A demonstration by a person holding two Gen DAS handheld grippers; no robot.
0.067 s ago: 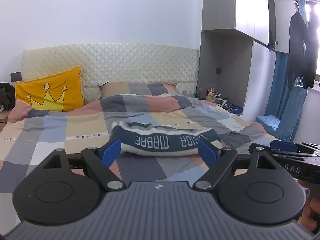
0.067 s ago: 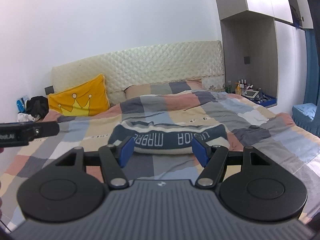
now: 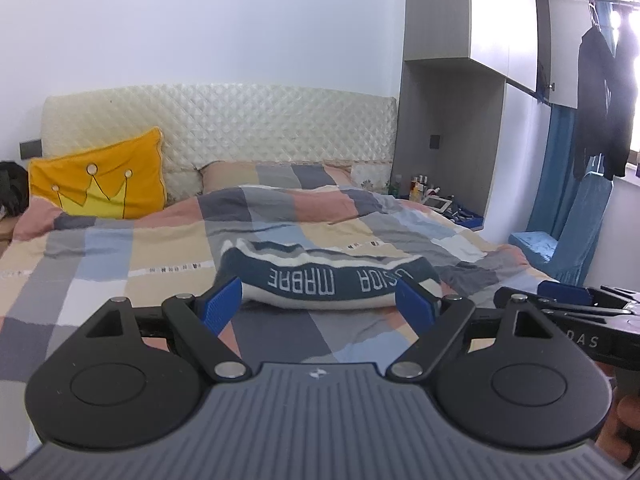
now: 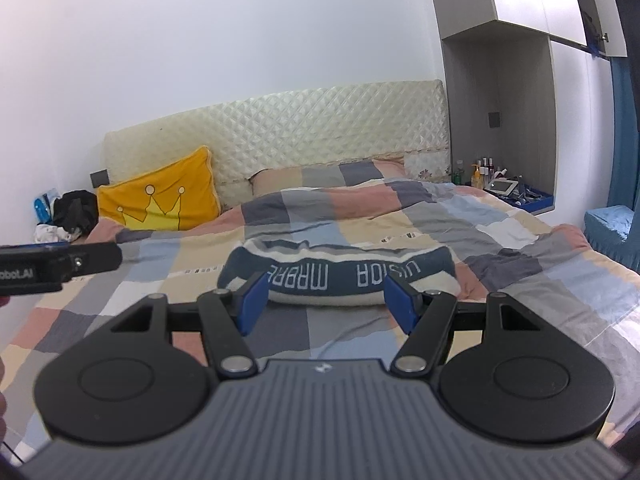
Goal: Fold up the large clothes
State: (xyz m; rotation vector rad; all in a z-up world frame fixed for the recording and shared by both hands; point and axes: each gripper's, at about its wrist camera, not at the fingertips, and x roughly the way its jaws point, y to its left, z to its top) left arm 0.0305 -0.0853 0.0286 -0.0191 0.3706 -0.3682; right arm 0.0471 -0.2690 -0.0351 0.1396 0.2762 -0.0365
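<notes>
**Folded knit lies crosswise ahead of both open tongs**

On my left sits a yellow square cushion with a crown drawn on it (image 3: 100, 184), propped against the cream quilted headboard (image 3: 224, 128), well away from anything I mean to touch. My left gripper (image 3: 318, 308) hangs above the checked patchwork bedspread (image 3: 100, 264) with its blue pads standing wide apart and nothing between them.

Straight ahead, past the fingertips, lies the folded dark-teal and cream knitted garment (image 3: 332, 280), flat on the bedspread near the middle of the bed. Its long axis runs side to side across my view, square to the way my fingers point, so each end of the bundle sits roughly in line with one pad. The pads do not touch it; bare bedspread shows between us. From the right wrist view the garment (image 4: 340, 276) looks about as close, so I cannot say which hand is nearer.

The garment's white lettering reads upside down from here. I make out something like "MABRE" and a second word I cannot settle.

My right gripper (image 4: 324, 304) is also apart and empty, narrower than the left. In the left view its black body (image 3: 576, 312) carries the letters "DAS"; in the right view the left tool's side (image 4: 48, 268) shows "obot.AI", the start cut off.

I judge the fold looks done already.
</notes>
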